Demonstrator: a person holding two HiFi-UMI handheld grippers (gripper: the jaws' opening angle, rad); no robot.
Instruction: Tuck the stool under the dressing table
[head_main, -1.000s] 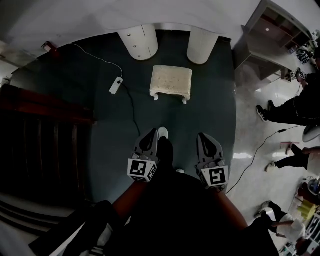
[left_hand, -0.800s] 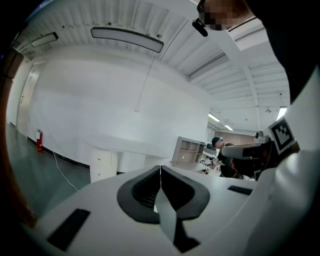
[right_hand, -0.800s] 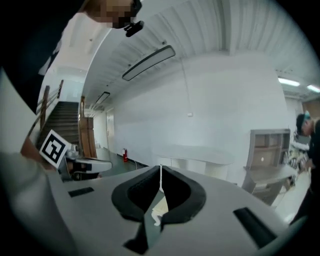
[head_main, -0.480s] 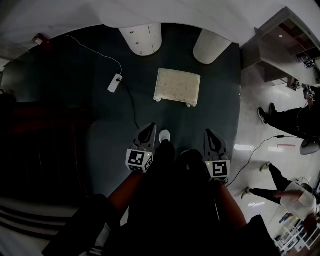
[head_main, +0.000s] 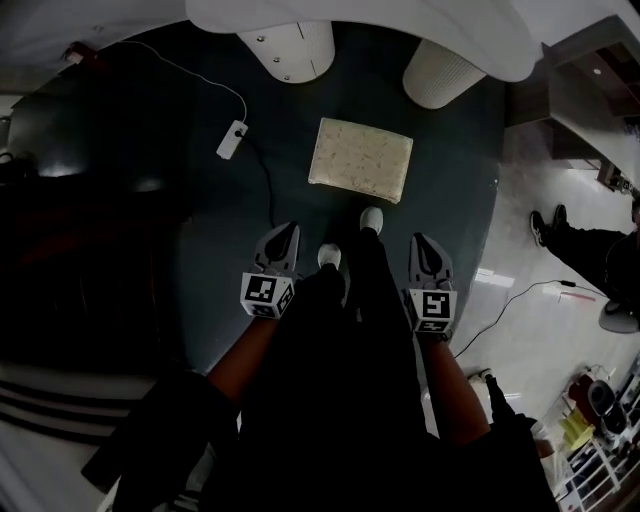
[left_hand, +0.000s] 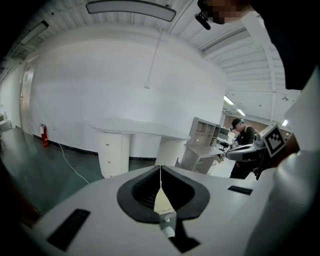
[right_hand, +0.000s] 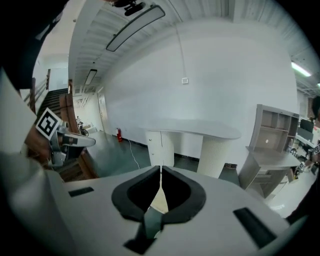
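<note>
In the head view a cream cushioned stool (head_main: 361, 158) stands on the dark green carpet, just in front of the white dressing table (head_main: 350, 18). The table rests on a drawer pedestal (head_main: 290, 50) and a ribbed round leg (head_main: 443, 72). My left gripper (head_main: 284, 233) and right gripper (head_main: 424, 244) are held side by side short of the stool, apart from it, both shut with nothing in them. The left gripper view shows its jaws (left_hand: 160, 168) closed, the table (left_hand: 135, 131) beyond. In the right gripper view the jaws (right_hand: 160, 170) are closed too, facing the table (right_hand: 195, 129).
A white power strip (head_main: 231, 140) with its cable lies on the carpet left of the stool. A grey shelf desk (head_main: 590, 90) stands at the right, with a person's legs (head_main: 590, 245) on the pale floor. Dark wooden stairs fill the left side.
The person has stepped forward: the stool and table lie closer and more directly below. Both grippers have moved forward and lower toward the stool, still shut.
</note>
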